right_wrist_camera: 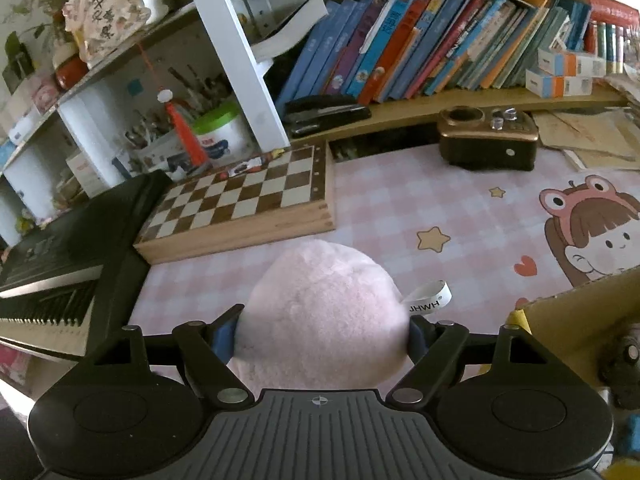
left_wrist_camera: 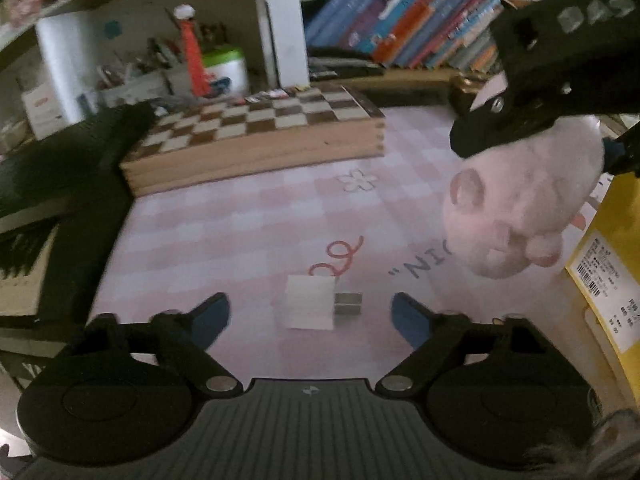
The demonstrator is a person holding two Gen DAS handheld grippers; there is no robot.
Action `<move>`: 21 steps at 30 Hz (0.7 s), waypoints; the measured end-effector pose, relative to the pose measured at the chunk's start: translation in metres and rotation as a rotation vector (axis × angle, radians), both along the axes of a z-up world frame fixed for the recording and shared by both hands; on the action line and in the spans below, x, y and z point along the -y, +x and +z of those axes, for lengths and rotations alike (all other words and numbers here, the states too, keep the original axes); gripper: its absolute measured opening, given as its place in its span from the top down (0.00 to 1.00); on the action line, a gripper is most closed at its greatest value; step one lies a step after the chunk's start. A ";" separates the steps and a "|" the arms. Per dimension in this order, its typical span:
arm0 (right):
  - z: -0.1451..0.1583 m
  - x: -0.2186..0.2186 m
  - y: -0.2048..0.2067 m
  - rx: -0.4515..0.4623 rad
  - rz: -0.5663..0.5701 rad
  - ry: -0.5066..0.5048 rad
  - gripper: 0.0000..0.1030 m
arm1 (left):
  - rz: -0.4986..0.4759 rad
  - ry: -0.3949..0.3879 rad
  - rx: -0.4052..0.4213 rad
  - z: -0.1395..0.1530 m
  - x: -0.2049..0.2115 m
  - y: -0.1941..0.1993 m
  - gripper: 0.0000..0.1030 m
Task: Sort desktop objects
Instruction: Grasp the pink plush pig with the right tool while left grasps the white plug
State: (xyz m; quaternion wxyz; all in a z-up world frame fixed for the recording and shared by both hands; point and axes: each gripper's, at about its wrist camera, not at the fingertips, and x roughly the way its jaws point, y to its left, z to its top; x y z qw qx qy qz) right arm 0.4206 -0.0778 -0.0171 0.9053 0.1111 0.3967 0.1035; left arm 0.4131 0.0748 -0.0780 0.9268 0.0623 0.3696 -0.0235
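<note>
My right gripper [right_wrist_camera: 322,332] is clamped on the pink plush toy [right_wrist_camera: 320,304], lifted off the desk mat [right_wrist_camera: 400,208] beside the cardboard box [right_wrist_camera: 580,312] at the right edge, probably its bin. My left gripper [left_wrist_camera: 310,314] hangs spread wide over the white plug adapter [left_wrist_camera: 310,307], blurred, lined up for a grab.

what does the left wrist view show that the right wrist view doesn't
Only the left wrist view shows the small white charger plug lying on the pink mat between the open left tool fingers, and the plush toy's face.

Only the right wrist view shows the brown radio, the cartoon girl print and the toy's white tag.

Both show the pink plush toy clamped in the right tool, the chessboard, the keyboard, the leaning books and the cardboard box.
</note>
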 end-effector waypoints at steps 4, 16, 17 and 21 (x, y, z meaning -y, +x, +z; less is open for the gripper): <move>0.000 0.000 -0.001 -0.005 0.008 -0.001 0.22 | -0.018 -0.007 -0.024 -0.009 0.000 0.008 0.44; 0.007 -0.002 -0.011 0.011 0.036 0.010 0.22 | -0.029 -0.061 0.027 0.017 -0.007 -0.011 0.61; 0.008 -0.002 -0.013 0.013 0.039 0.012 0.22 | -0.022 -0.070 0.039 0.023 -0.009 -0.017 0.61; 0.018 -0.004 -0.026 0.034 0.051 0.019 0.22 | -0.003 -0.097 0.069 0.042 -0.016 -0.040 0.61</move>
